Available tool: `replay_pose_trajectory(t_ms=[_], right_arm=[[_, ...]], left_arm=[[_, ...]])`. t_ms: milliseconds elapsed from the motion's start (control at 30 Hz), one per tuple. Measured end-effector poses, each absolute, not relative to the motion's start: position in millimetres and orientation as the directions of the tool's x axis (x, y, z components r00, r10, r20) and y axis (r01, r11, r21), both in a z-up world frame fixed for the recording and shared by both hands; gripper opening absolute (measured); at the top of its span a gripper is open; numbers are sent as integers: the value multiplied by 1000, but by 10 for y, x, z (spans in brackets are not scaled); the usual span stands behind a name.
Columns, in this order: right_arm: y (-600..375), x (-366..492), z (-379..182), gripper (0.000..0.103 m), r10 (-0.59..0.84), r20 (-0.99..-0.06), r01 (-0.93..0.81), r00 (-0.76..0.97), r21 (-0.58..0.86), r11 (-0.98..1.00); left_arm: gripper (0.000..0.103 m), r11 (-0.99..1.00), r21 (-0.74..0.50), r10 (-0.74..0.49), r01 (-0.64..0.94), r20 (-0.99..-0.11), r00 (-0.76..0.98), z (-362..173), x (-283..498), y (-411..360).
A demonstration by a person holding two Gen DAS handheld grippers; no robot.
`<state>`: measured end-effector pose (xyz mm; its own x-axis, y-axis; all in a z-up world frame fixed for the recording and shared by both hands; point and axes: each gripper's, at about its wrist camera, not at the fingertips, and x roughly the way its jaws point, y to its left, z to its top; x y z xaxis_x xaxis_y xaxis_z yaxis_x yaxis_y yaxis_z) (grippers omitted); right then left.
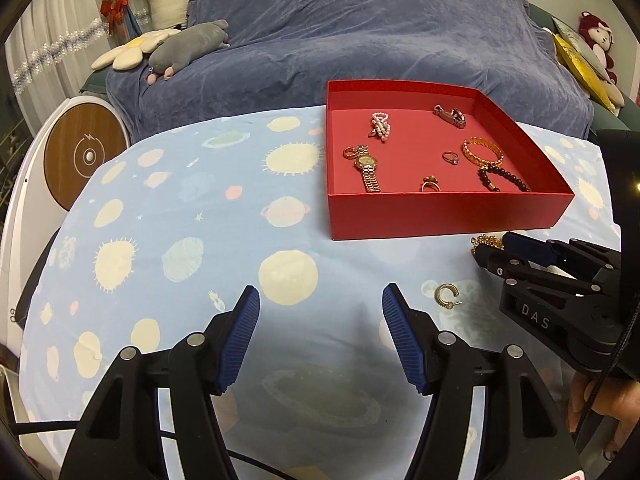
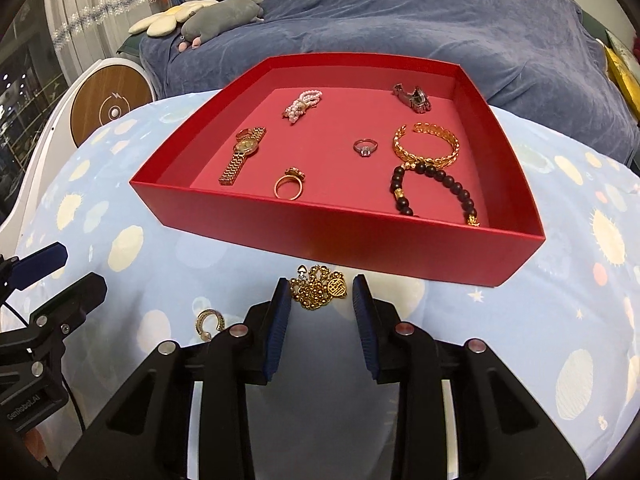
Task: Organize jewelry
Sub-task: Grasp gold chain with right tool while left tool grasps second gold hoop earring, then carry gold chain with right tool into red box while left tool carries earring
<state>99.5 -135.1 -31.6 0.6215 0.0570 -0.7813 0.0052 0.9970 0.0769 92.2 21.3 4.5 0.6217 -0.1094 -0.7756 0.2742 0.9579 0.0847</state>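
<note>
A red box (image 1: 440, 216) (image 2: 360, 236) on the table holds a gold watch (image 2: 242, 154), a pearl piece (image 2: 302, 105), a silver clip (image 2: 414, 98), rings, a gold bangle (image 2: 426, 144) and a black bead bracelet (image 2: 436, 192). A gold bead necklace (image 2: 320, 288) lies on the cloth in front of the box, between my right gripper's (image 2: 320, 292) open fingers. A gold hoop earring (image 1: 446, 296) (image 2: 208, 322) lies on the cloth to the left of that gripper. My left gripper (image 1: 320, 300) is open and empty over the cloth.
The table has a light blue planet-print cloth (image 1: 180, 240). A sofa with a blue cover (image 1: 360, 32) and plush toys (image 1: 184, 48) stands behind it. A round white and wood device (image 1: 80, 156) stands at the left edge.
</note>
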Motion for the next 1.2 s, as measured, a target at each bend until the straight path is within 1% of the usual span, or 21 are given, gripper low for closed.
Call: replay_pose_trajectory(t_ms=[67,100,167,267,300,433,633,667,700,733,767,800,933,967,1200], right_arm=[[-1345,978,-320,15,45,-779,-2,625,57,998],[-1357,970,-318,11,49,-781,-5,622,59,998],[-1397,961,-306,7,52,-786,-3,615,64,998],[-1455,901,-281,6,59,-790,-4,610,71,997],[-1480,885,-267,3,63,-791,-2,609,78,997],[-1588,730,-119,3,55,-790,0,611,69,998],[-1780,449,72,3,55,-782,14,620,82,997],[-1806,405,92,3,61,-779,18,624,92,996],[-1830,369,109,3,66,-775,21,628,101,995],[-1849,346,121,3,70,-772,25,632,110,994],[-1862,324,131,3,77,-769,28,635,122,992],[-1869,313,136,3,82,-767,30,637,131,991],[-1866,312,133,3,90,-761,33,643,145,989],[-1862,314,131,3,93,-760,35,643,150,988],[-1809,301,148,3,102,-754,22,649,152,988]], left_arm=[[62,955,75,-124,288,-781,613,30,922,187],[62,953,69,-131,295,-783,608,19,917,173],[62,948,65,-141,310,-789,598,-7,907,128],[62,940,61,-158,337,-796,585,-48,872,37],[62,937,55,-167,346,-798,578,-59,865,2],[62,917,23,-217,398,-809,547,-98,847,-199],[62,902,28,-231,432,-813,535,-222,879,-471],[60,900,26,-233,435,-815,530,-252,895,-492],[56,898,24,-234,438,-818,525,-279,905,-507],[47,899,23,-232,437,-822,520,-307,916,-515],[46,899,19,-235,438,-822,518,-325,916,-512],[42,900,22,-236,436,-816,528,-322,910,-510],[18,895,28,-241,446,-809,535,-318,908,-516],[16,895,31,-240,445,-808,538,-318,907,-514],[16,898,16,-249,440,-807,536,-275,917,-461]])
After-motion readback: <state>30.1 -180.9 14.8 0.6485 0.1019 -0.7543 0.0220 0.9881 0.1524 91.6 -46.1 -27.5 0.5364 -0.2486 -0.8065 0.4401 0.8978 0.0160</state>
